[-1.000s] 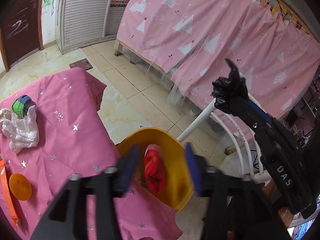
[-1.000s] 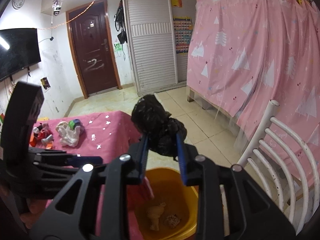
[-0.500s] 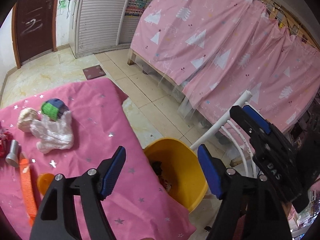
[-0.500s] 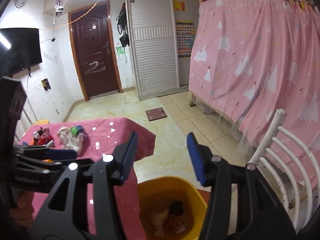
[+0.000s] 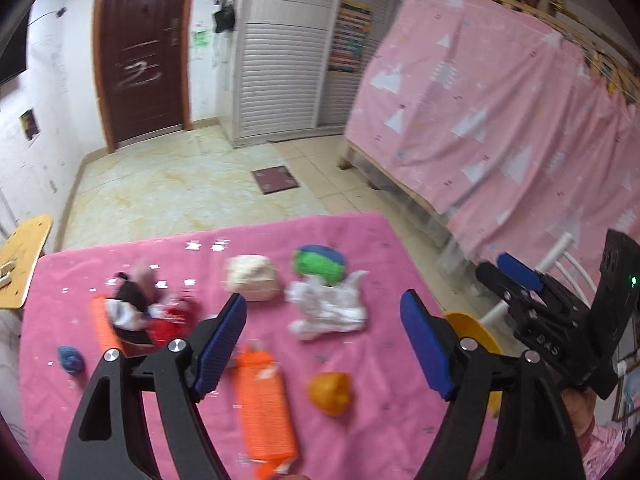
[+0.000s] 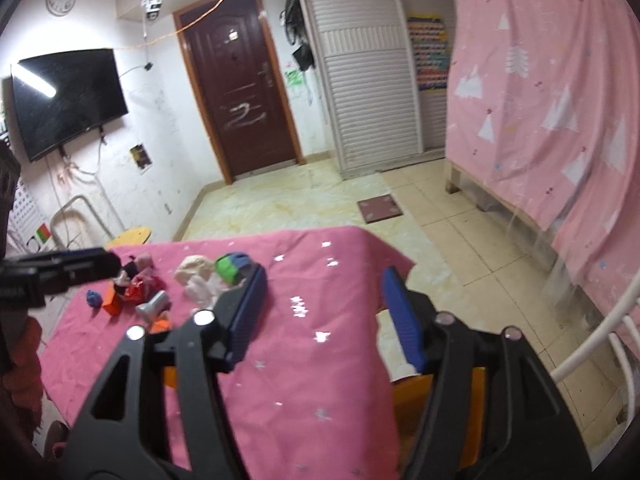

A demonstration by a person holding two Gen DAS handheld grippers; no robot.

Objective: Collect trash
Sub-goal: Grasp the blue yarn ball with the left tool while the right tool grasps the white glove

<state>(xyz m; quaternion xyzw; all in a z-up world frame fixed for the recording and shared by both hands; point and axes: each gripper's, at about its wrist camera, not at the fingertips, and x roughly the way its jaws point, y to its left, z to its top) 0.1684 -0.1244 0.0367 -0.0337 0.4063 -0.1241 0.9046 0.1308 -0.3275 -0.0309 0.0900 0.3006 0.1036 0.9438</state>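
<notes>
My left gripper [image 5: 324,344] is hanging over the pink tablecloth [image 5: 380,240] with jaws wide, nothing between the pads; they have just been opening further. My right gripper [image 6: 324,312] is also spread apart and empty, jaws just been opening too, pointing across the near corner of the table.

Trash relative to the left claw, going outward:
- orange mesh piece [image 5: 262,400] is lying just under and between the fingers, slightly left of centre, blurred
- small orange round thing [image 5: 331,394] is sitting just beside it, toward the right finger
- white crumpled wrapper [image 5: 326,312] is lying just beyond the fingertips, in the gap line
- green-and-blue ball [image 5: 320,264] is touching the wrapper's far edge
- beige wad [image 5: 251,278] is sitting beside the ball, to the left
- red and dark clutter [image 5: 136,304] is lying off past the left finger, with a small blue lump [image 5: 71,358] further out near the cloth edge

The yellow bin [image 5: 472,328] is showing only as a rim sliver behind my right finger in the left view; the right gripper [image 5: 520,280] is hovering above it there.

From the right view the same pile is sitting well apart from the claw, up and left past the left finger [image 6: 248,312]; a silver cup-like piece [image 6: 154,304] is lying nearest. Part of the bin [image 6: 404,408] is visible below the table edge, between the fingers.
</notes>
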